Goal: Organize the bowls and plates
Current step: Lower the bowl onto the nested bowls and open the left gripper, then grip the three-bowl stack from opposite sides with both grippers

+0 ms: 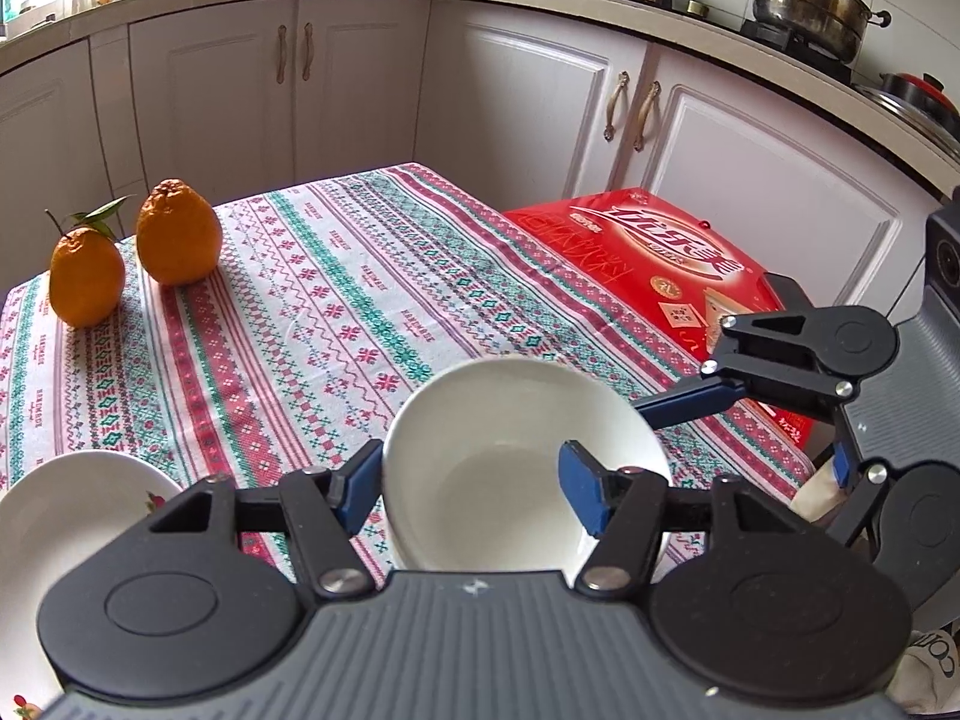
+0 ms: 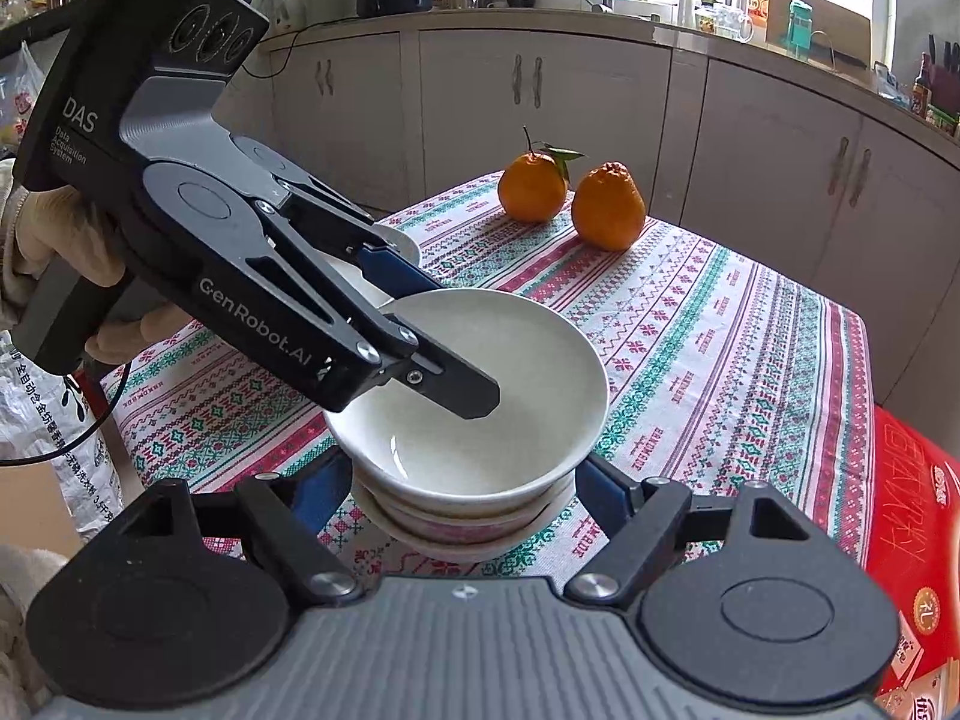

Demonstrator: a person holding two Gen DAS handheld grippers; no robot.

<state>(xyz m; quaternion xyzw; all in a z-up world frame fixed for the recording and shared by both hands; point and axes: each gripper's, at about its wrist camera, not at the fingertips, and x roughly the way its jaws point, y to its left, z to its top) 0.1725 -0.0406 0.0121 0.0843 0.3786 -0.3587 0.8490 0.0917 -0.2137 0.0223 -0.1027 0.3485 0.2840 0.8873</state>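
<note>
Plate (image 1: pixel 66 534): outside the left fingers, well left of the outer pad, flat on the tablecloth (image 1: pixel 336 312). Not involved in this step.

Left gripper (image 1: pixel 471 486): fingers spread and straddling the wall of the white bowl (image 1: pixel 510 420), one pad just outside the rim and the other inside the hollow. No pinch visible; clear air between inner pad and wall.

Bowl: between the left fingers at its near wall, seated in the stack of bowls (image 2: pixel 462 531) below. Looks level and nested.

Step in hand, judged: release of the nested bowl and retreat of both tools.

Method advised: lift the left fingers straight up along the wall, keeping them spread, until the inner pad is above the rim. No sideways pull before that; a hooked rim would tip the top bowl off the stack.

Right gripper (image 2: pixel 462 489): fingers spread to either side of the stack, pads just beside the lower bowls. No pressing on them evident.

Method advised: draw back along the fingers' own line, without closing or swinging across.

Risk: stack close to the near table edge, beneath the right fingers; any nudge toward that edge to be avoided.

Red box (image 1: pixel 648 264): beyond the right fingers, off the table edge, clear of the work.
</note>
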